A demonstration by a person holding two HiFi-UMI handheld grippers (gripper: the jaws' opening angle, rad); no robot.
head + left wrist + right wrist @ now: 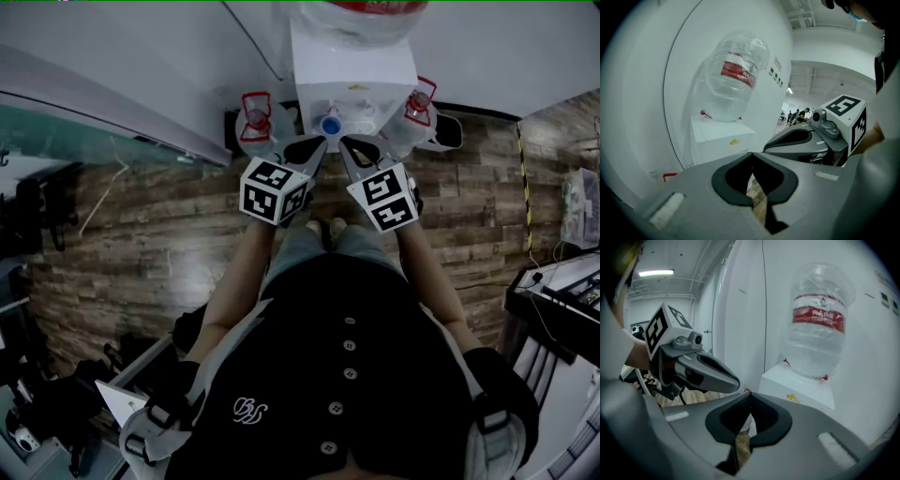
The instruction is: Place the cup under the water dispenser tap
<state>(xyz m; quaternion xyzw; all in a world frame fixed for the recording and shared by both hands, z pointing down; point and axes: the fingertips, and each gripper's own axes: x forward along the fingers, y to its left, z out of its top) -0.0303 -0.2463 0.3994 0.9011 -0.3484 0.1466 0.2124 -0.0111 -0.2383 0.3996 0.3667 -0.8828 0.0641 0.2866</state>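
- The right gripper (751, 394) is clenched with nothing inside — only the wood floor (740, 446) shows through the gap behind its pads.
- The left gripper (752, 154) is the same: jaws together, empty.
- In the head view both grippers are held side by side in front of the person, their tips near the front of the dispenser (352, 75) and apart from it.
- Just beyond the tips, at the dispenser's front, sits a small blue round thing (330, 125). It may be the cup below the tap or a part of the tap; I cannot tell which. No other cup is visible.
- The bottle (818, 319) stands upside down on top of the dispenser, and two spare bottles (255, 117) stand beside it.
- My judgement: if the blue thing is the cup, the placing looks done. To end well, draw both grippers straight back, do not brush the cup, and check that it stands upright under the tap.
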